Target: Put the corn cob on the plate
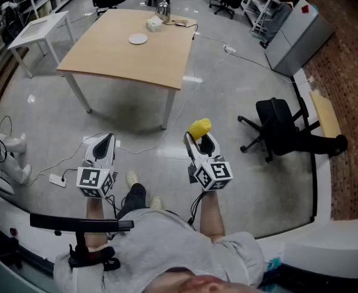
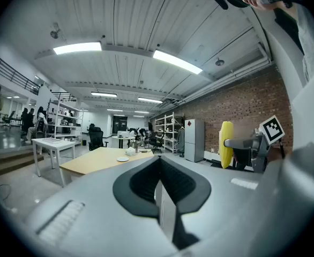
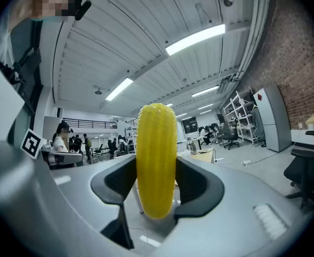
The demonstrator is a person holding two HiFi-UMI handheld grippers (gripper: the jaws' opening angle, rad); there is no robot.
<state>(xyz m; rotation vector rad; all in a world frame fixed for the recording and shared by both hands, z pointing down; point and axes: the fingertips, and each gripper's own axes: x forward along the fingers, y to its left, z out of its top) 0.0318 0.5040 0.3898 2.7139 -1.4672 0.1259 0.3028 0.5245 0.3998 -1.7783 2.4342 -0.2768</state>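
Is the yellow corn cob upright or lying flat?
Upright: the yellow corn cob stands on end, clamped between the right gripper's jaws.

The left tool point(image 1: 107, 140) and right tool point(image 1: 198, 138) had light grey shells with black linings; behind each sat a black-and-white marker cube point(image 1: 96, 182). The person wore a grey T-shirt point(image 1: 160, 243).

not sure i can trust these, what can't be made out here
- plate, head view: too far and small to tell if anything lies on it.
- things beside it on the table, head view: too small to name.
- corn cob, head view: lower part hidden by the right gripper.
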